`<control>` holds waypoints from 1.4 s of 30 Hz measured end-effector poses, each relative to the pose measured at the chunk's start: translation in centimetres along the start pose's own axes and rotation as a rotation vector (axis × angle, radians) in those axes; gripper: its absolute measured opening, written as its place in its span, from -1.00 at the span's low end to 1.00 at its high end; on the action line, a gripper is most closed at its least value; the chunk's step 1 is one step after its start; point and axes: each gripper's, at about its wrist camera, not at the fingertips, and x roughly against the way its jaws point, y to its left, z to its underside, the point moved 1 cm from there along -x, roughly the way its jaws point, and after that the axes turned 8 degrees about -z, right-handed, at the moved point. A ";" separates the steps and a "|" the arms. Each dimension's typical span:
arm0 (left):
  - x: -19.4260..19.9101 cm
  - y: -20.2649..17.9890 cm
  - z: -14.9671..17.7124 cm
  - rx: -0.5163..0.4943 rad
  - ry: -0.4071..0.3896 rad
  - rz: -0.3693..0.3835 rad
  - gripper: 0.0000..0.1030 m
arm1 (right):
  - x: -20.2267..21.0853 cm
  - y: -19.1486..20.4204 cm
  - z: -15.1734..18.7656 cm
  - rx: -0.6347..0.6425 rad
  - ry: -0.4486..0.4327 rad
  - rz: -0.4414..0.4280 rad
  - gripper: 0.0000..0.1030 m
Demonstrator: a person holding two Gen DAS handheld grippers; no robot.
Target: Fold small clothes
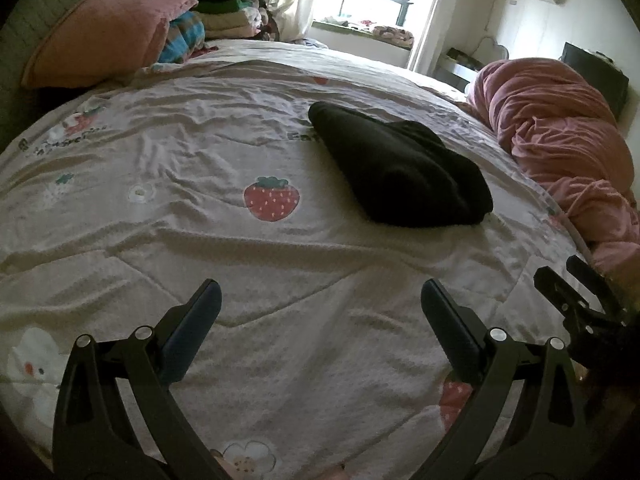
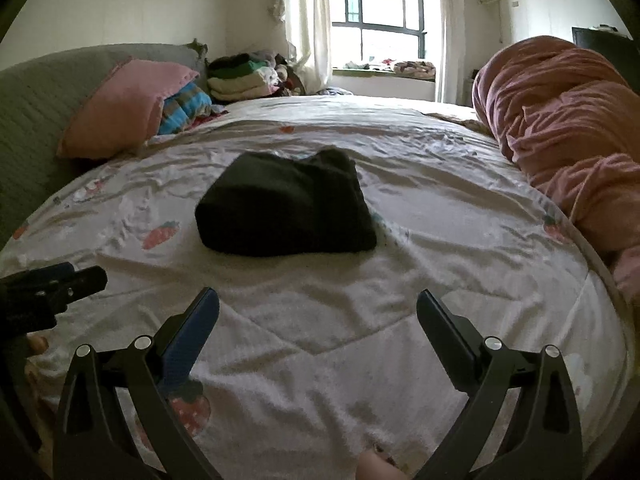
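Left gripper (image 1: 320,292): nearest the camera, held low over the bedspread, fingers spread wide with nothing between them; blue pads (image 1: 200,320) face inward.
Right gripper (image 2: 318,300): likewise spread wide and empty, just above the bedspread; it also shows at the right edge of the left wrist view, beside the left gripper.
Bedspread (image 1: 280,264): pale, wrinkled, printed with strawberries and flowers.
Black garment (image 2: 286,210): folded into a thick compact bundle, lying on the bedspread ahead of both grippers, apart from them, roughly mid-bed.
Pink quilt (image 2: 560,128): bunched up along the right side of the bed.
Pink pillow (image 2: 124,108): leaning at the left, against a grey headboard (image 2: 36,112).
Clothes pile (image 2: 248,78): stacked behind the pillow.
Window (image 2: 376,8): farthest back, bright, with pale curtains.
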 end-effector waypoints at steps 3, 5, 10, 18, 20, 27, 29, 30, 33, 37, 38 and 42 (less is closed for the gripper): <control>-0.4 -0.4 0.9 -0.045 -0.005 -0.023 0.82 | -0.7 0.0 0.9 -0.020 0.022 0.016 0.91; -0.7 -0.8 1.4 -0.070 0.004 -0.026 0.82 | -1.0 0.1 1.2 -0.021 0.028 0.027 0.91; -0.7 -1.2 1.5 -0.092 -0.003 -0.019 0.82 | -1.2 -0.1 1.6 -0.017 0.035 0.043 0.91; -0.7 -1.1 1.6 -0.070 0.006 -0.024 0.82 | -1.1 -0.8 1.7 -0.039 0.040 0.051 0.91; -0.8 -0.8 1.6 -0.057 0.017 -0.023 0.82 | -1.1 -0.8 1.7 -0.043 0.042 0.049 0.91; -0.9 -0.2 1.5 -0.031 0.026 -0.038 0.82 | -1.2 -0.7 1.7 -0.037 0.045 0.047 0.91; -0.9 -0.2 1.4 -0.029 0.024 -0.039 0.82 | -1.2 -0.7 1.7 -0.034 0.047 0.042 0.91; -0.9 -0.2 1.4 -0.029 0.024 -0.040 0.82 | -1.2 -0.6 1.8 -0.032 0.048 0.043 0.91; -0.9 -0.1 1.4 -0.032 0.025 -0.047 0.82 | -1.3 -0.5 1.8 -0.030 0.049 0.043 0.91; -0.8 -0.1 1.4 -0.033 0.024 -0.057 0.82 | -1.3 -0.4 1.8 -0.026 0.054 0.041 0.91; -0.8 -0.1 1.4 -0.033 0.024 -0.059 0.82 | -1.3 -0.3 1.8 -0.025 0.054 0.042 0.91; -0.8 -0.1 1.4 -0.033 0.022 -0.060 0.82 | -1.3 -0.3 1.8 -0.026 0.053 0.042 0.91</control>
